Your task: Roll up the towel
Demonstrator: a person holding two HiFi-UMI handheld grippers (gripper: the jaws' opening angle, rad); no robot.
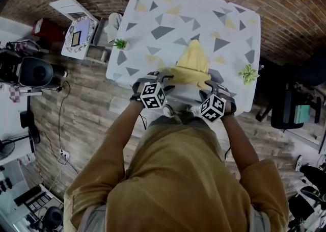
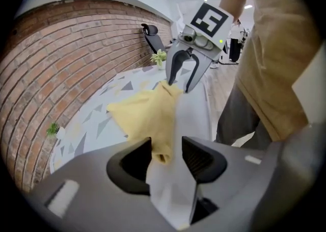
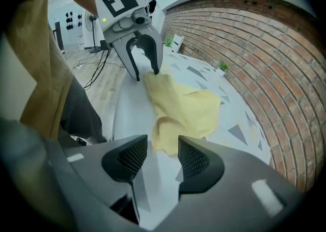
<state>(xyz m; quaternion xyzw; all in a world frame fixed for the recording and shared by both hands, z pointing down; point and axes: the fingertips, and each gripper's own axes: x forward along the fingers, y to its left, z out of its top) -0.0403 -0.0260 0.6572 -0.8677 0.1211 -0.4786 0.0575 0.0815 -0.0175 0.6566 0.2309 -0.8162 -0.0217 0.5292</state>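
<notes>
At the worktop [image 1: 168,17] near edge: towel [image 1: 193,62], one corner inside left gripper [image 2: 167,147] and right gripper [image 3: 158,149] each, jaws apart, unclamped.

Mustard-tan shirt [image 1: 178,175], grey trousers [image 2: 239,119], grey left tongs [image 2: 167,150] and right tongs [image 3: 159,150], black ribbed pads [image 3: 196,162], black-and-white marker cubes [image 1: 153,96].

the yellow towel [image 1: 193,62] lies crumpled, seemingly partly folded, at the patterned table's [image 1: 204,17] near edge.

light: bright, even | shadows: soft | edges: fisheye warp, dark vignette | blur: slight
</notes>
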